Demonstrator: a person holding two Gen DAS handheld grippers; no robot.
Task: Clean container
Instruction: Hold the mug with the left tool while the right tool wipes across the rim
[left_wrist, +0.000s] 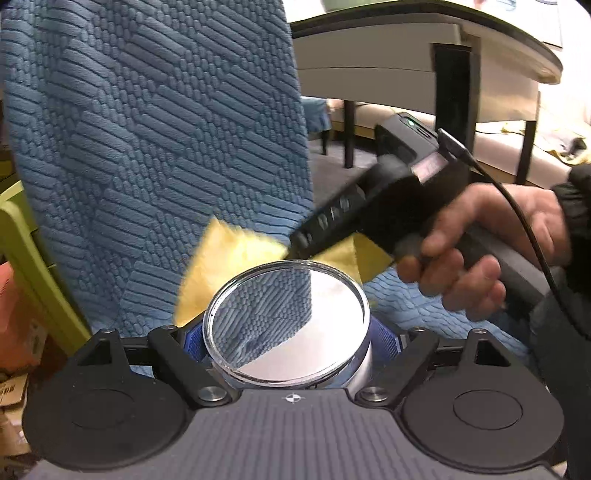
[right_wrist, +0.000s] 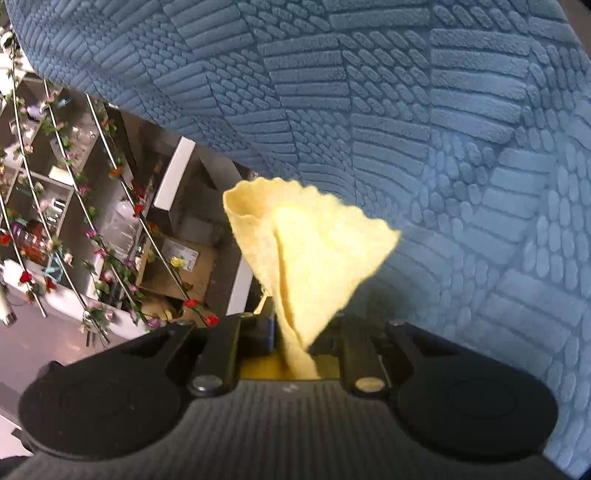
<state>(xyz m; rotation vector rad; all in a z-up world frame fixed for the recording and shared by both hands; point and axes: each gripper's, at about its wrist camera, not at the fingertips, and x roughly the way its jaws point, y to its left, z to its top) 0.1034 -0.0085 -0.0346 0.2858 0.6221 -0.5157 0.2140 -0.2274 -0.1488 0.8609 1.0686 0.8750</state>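
My left gripper (left_wrist: 291, 343) clamps the round, mirror-topped container (left_wrist: 288, 325) between its blue pads, while my right gripper (right_wrist: 291, 339) pinches a yellow cloth (right_wrist: 310, 251) just beyond the container's far rim, over the blue textured cover (left_wrist: 147, 129). The polished side looks slippery: pressing hard with the cloth could twist the container out of the pads, or the loosely bunched cloth could slide free.

Lay low at centre of the left wrist view between the pads (left_wrist: 384, 332): the container (left_wrist: 288, 321), cloth (left_wrist: 229, 258) just behind, upholstery (left_wrist: 147, 129) upper left, table (left_wrist: 424, 48) upper right.
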